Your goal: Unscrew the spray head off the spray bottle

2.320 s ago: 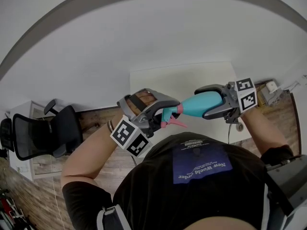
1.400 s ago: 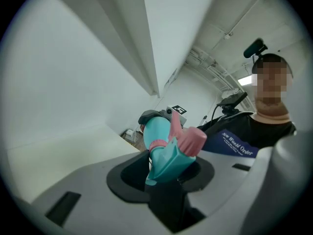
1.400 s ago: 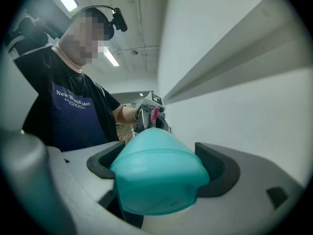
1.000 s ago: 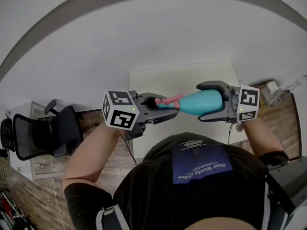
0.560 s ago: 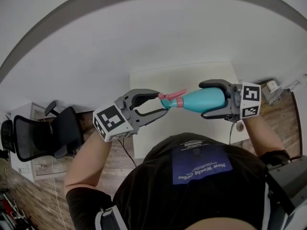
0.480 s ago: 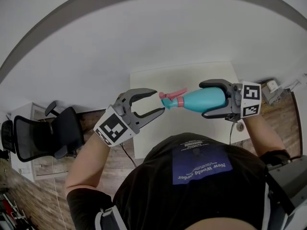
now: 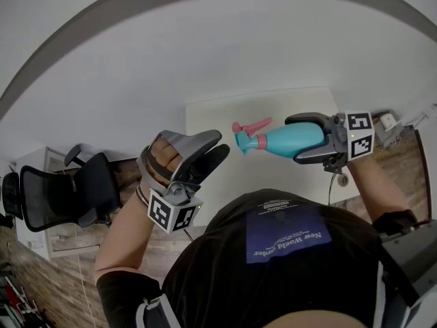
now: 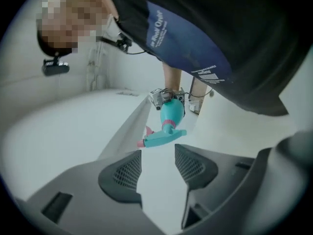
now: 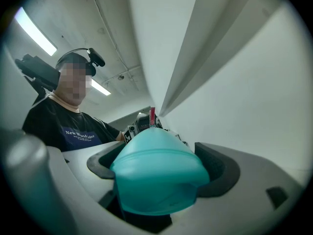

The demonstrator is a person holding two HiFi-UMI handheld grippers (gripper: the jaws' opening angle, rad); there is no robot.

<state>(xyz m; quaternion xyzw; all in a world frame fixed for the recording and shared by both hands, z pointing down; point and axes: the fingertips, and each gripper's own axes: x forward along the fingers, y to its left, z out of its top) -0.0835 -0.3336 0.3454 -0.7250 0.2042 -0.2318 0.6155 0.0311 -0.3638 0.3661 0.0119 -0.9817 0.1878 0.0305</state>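
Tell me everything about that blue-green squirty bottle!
The spray bottle is smooth teal plastic, fat at the base and narrowing to a pink ring. Its teal spray head, with a pink trigger, sits on the neck. The bottle lies level in the air over the white table, head toward the person's left. Only the right gripper touches it, with its jaws clamped around the fat end.
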